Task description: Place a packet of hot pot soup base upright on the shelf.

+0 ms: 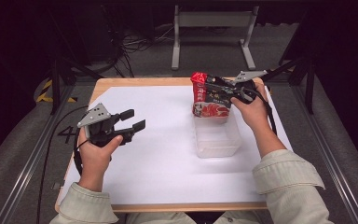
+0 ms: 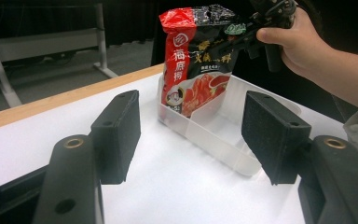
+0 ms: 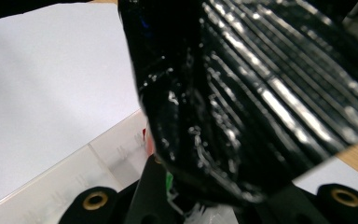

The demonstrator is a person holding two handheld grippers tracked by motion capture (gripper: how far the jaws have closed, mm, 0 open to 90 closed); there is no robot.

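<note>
a red and black glossy foil snack pouch (image 1: pixel 210 95) is shown held upright by its top edge in the right gripper (image 1: pixel 233 88), with its bottom end lowered into the far end of a clear rectangular plastic container (image 1: pixel 216 137) resting on the white table sheet (image 1: pixel 163 154). the right jaws are closed on the pouch's crimped upper seal; in the right gripper view the black ribbed foil (image 3: pixel 242 93) rises directly from between the jaws, and the container wall (image 3: pixel 74 177) lies below and to the left of them. how much of the seal is pinched cannot be told for certain, since the contact is hidden by the foil itself.

the left gripper (image 1: pixel 128 122) is shown held above the sheet, well apart from the container, with its jaws wide open and nothing between them. in the left gripper view the pouch (image 2: pixel 198 56) and the container (image 2: pixel 214 126) are framed beyond and between the two open jaws, with the pouch nearer the left jaw's line.

risks from this position, as judged: the smooth seal may be slipped out of a shallow pinch, so that the pouch is dropped askew. the pouch stands taller than the container walls, so if it is released upright it may be tipped over the rim. the light container is not braced by anything, so a sideways push from the pouch may cause it to be slid or tilted on the sheet.
</note>
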